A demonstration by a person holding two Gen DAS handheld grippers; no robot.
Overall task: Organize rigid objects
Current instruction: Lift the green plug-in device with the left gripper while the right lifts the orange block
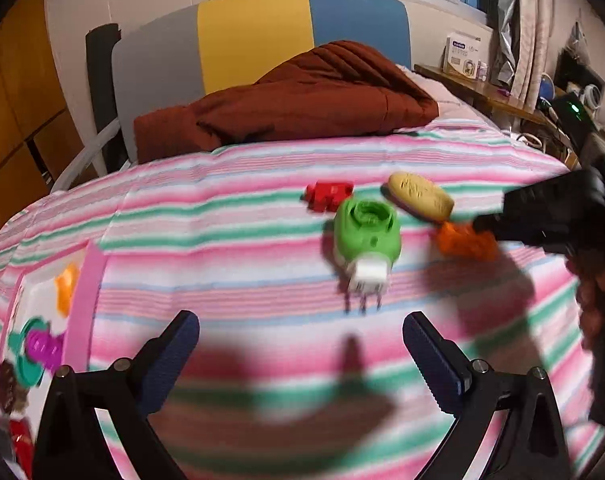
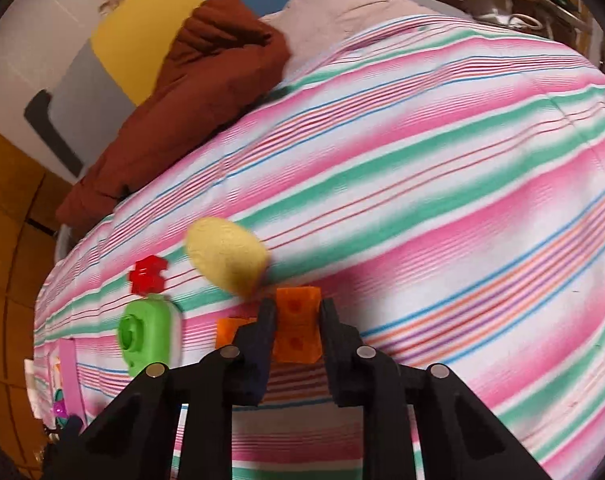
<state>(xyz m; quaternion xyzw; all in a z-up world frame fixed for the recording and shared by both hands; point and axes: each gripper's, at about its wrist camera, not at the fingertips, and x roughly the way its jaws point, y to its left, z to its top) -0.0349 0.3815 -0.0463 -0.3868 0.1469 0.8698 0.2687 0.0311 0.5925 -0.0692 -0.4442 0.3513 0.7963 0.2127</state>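
Lifting cleanly is the concern now, and the wide bed covered in a pink, green and white striped sheet (image 2: pixel 442 168) is soft, so I judge a straight rise beats a drag that would snag the cloth. A pink-rimmed white tray (image 1: pixel 84 300) at the near left edge of the bed already holds small toys and looks like the place to carry things to, though that is a guess.

Both hand-held tools are black with two fingers. The left gripper (image 1: pixel 300 344) hangs over bare sheet with its jaws wide apart and nothing between them. The right gripper (image 2: pixel 296 320) is closed tight on the orange plastic studded block (image 2: pixel 296 330), pads pressing its two sides, at the right end of the cluster.

Neighbours crowd the block: the green and white plastic plug-in device (image 1: pixel 365 240) lies just left, the oval yellow biscuit-like piece (image 1: pixel 420 195) sits just beyond, near touching, and the small red plastic block (image 1: pixel 328 195) lies far left of that. Clearing the yellow piece before swinging left should keep it undisturbed.
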